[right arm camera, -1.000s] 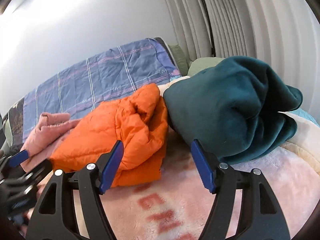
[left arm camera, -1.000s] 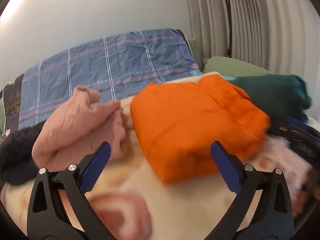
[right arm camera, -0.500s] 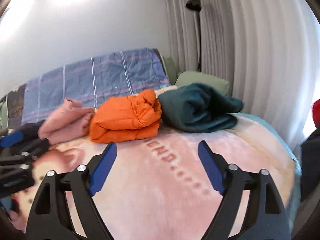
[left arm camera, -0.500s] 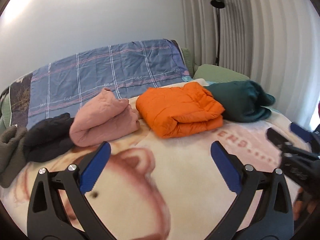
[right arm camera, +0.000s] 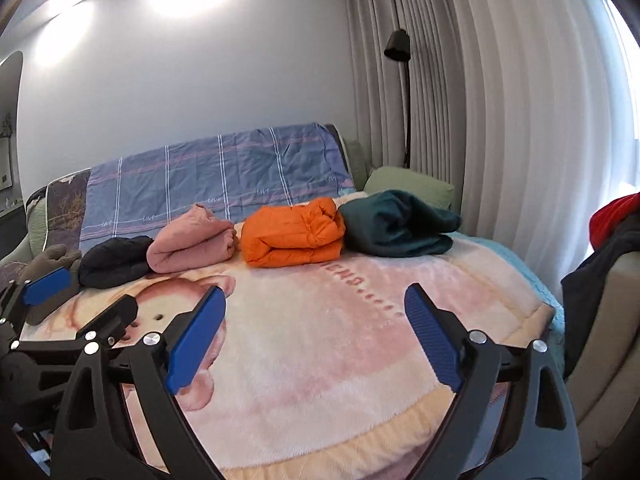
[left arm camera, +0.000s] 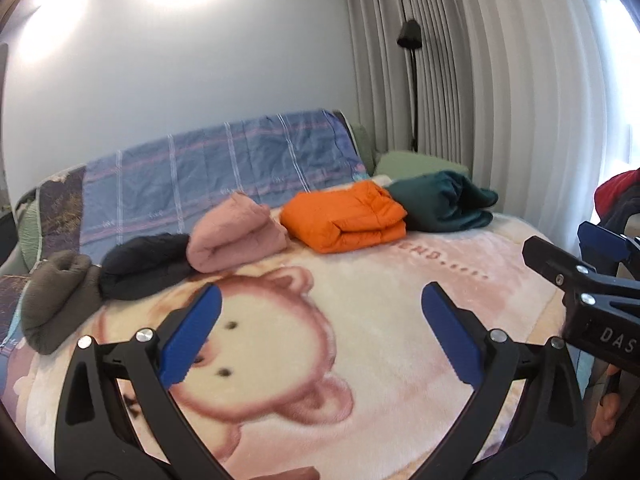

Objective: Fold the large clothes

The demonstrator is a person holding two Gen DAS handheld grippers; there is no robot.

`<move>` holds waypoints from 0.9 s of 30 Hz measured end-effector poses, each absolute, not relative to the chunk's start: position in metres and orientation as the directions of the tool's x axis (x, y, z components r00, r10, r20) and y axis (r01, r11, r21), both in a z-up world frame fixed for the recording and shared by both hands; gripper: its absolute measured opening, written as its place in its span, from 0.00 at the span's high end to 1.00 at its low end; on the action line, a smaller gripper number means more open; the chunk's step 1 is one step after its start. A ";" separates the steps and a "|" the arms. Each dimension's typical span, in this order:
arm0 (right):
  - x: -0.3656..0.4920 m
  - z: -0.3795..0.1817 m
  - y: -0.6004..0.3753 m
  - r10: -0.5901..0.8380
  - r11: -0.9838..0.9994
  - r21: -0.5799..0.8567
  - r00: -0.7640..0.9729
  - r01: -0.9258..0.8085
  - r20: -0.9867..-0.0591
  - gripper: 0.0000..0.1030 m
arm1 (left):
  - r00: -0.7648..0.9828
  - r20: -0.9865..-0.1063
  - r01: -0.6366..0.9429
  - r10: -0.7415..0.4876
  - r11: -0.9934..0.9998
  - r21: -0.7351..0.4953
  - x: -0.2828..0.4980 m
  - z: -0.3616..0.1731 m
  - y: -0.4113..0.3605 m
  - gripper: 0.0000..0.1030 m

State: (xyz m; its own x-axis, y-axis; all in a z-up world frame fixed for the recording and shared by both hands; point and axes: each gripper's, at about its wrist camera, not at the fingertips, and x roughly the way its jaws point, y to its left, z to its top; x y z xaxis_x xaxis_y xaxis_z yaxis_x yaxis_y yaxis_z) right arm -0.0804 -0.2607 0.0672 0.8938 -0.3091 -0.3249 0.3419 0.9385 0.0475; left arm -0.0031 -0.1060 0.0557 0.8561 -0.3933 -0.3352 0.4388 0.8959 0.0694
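Now, from the left wrist, the left gripper point(left arm camera: 320, 332) is hanging wide apart and empty above the bear blanket point(left arm camera: 360, 312), folded clothes lying far: pink sweater point(left arm camera: 236, 232), orange jacket point(left arm camera: 344, 216), green fleece point(left arm camera: 440, 200). From the right wrist, the right gripper point(right arm camera: 316, 340) is gaping too, the orange jacket point(right arm camera: 292, 232) sitting far.

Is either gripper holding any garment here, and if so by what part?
Nothing is held. The left gripper and right gripper are both open above the blanket, apart from the folded clothes.
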 end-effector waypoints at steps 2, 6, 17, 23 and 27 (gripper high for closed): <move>-0.088 0.070 -0.255 -0.311 0.940 0.033 0.896 0.338 -0.318 0.10 | 0.858 -0.326 0.442 -0.397 0.894 0.073 -0.015 0.058 -0.101 0.02; -0.101 0.075 -0.249 -0.324 0.938 0.020 0.900 0.345 -0.292 0.10 | 0.863 -0.324 0.432 -0.387 0.899 0.076 -0.028 0.064 -0.094 0.02; -0.112 0.076 -0.251 -0.335 0.934 0.027 0.899 0.356 -0.281 0.10 | 0.873 -0.329 0.398 -0.360 0.915 0.056 -0.036 0.069 -0.084 0.02; -0.110 0.073 -0.250 -0.337 0.934 0.020 0.897 0.357 -0.286 0.10 | 0.849 -0.388 0.406 -0.359 0.913 0.042 -0.029 0.064 -0.085 0.02; -0.108 0.070 -0.251 -0.341 0.933 0.016 0.893 0.361 -0.293 0.10 | 0.830 -0.429 0.409 -0.357 0.912 0.032 -0.022 0.058 -0.088 0.02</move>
State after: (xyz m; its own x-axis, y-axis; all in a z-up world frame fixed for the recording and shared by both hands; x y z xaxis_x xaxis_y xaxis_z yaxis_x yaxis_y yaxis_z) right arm -0.1075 -0.2511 0.0703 0.8933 -0.3406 -0.2931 0.3608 0.9325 0.0158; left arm -0.0224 -0.0881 0.0579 0.8297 -0.3575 -0.4288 0.4093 0.9119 0.0317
